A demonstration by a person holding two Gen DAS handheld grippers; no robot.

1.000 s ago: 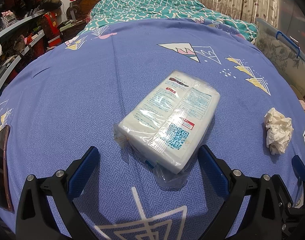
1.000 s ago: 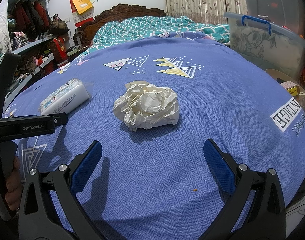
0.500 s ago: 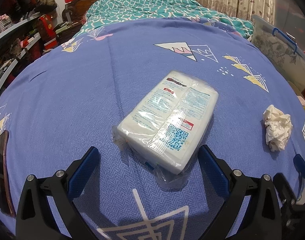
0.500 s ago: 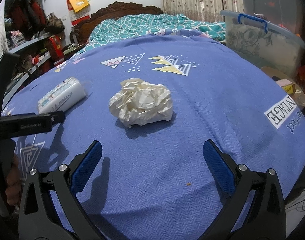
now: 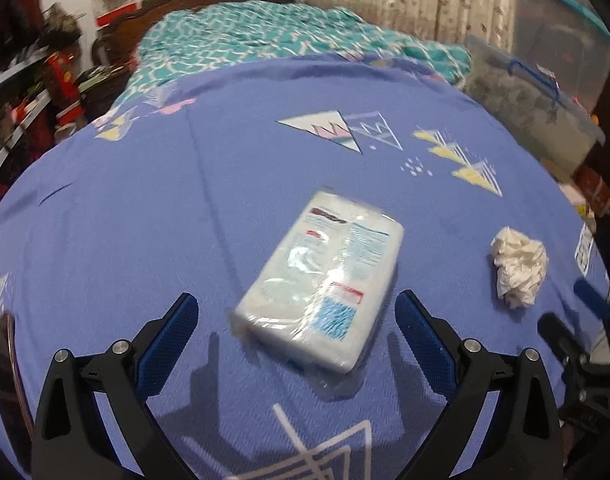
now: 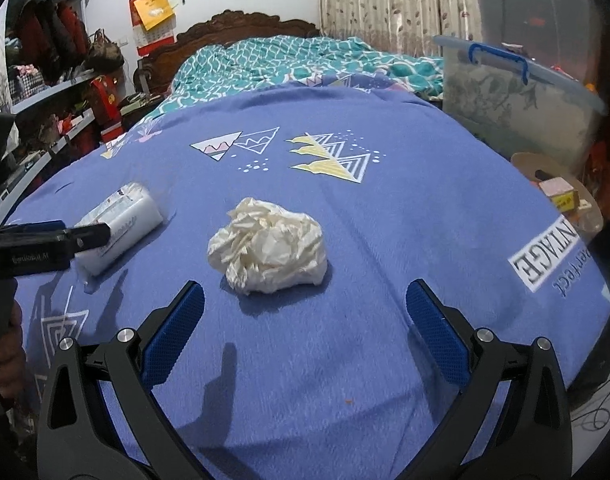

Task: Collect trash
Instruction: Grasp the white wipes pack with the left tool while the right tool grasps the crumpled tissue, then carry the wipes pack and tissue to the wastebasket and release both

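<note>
A blue bedspread (image 6: 385,240) printed with triangles fills both of my views, with a teal quilt (image 6: 297,56) bunched at the top of the frame below a carved headboard (image 6: 233,26). A clear storage bin (image 6: 517,100) with a blue handle sits at the upper right of the right wrist view. In the left wrist view, a plastic-wrapped pack of tissues (image 5: 325,284) lies flat at the centre of the frame, its near end between the tips of my left gripper (image 5: 295,340), whose jaws stand wide and touch nothing. In the right wrist view, the crumpled paper ball (image 6: 269,252) rests on the bedspread at centre frame, just beyond my right gripper (image 6: 305,332), jaws likewise spread wide and empty. The same ball (image 5: 519,266) shows at the right edge of the left view, well apart from the pack. The left view is blurred.
</note>
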